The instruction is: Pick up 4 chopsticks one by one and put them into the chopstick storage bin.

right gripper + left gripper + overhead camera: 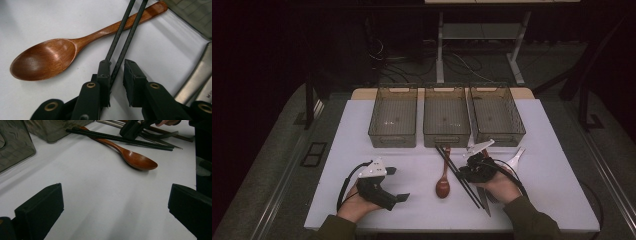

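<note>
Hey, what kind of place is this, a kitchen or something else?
Probably a lab or recording workspace, not a kitchen: a white table holds three empty bins beside a wooden spoon and chopsticks, with loose cables on the dark floor behind.

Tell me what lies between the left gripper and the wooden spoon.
Nothing: bare white table runs from the left gripper to the wooden spoon, seen in the left gripper view.

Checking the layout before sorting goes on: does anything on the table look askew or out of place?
Yes: the black chopsticks lie slanted across the wooden spoon handle, near the three empty bins. The right hand-held gripper straddles them. Nothing looks spilled or damaged.
</note>
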Tool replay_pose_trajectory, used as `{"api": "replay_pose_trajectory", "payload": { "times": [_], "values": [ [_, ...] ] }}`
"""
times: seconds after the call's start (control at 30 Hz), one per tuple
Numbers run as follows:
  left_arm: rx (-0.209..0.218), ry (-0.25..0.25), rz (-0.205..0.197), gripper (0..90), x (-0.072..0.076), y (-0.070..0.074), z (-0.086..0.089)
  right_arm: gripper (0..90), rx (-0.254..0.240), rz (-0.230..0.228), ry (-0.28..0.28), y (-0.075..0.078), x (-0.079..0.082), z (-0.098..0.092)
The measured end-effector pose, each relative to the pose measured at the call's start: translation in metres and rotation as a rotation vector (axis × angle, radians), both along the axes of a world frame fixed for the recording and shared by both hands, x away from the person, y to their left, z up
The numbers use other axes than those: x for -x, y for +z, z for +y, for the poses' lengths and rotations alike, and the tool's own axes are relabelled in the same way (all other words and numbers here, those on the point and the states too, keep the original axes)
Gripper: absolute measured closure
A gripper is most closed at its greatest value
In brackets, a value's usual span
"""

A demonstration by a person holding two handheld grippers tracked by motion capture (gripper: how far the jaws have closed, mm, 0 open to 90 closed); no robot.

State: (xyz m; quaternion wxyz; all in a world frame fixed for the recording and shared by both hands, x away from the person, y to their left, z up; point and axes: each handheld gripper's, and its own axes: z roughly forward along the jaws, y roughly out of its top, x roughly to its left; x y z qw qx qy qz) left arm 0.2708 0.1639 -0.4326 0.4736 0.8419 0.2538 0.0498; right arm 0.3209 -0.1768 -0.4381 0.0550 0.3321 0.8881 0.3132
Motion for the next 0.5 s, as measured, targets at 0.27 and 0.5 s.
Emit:
{"api": "replay_pose_trajectory", "payload": {
  "times": [0.27,0.5],
  "values": [
    [-0.001,-0.001,0.001,0.0,0.0003,-0.0001,-0.0005,78.0,0.006,-0.007,-0.012,-0.0014,-0.0003,0.0022],
    [-0.002,-0.002,0.001,0.0,0.0002,-0.0002,-0.0008,79.4,-0.008,0.005,-0.051,-0.0019,-0.0005,0.0023]
  ]
}}
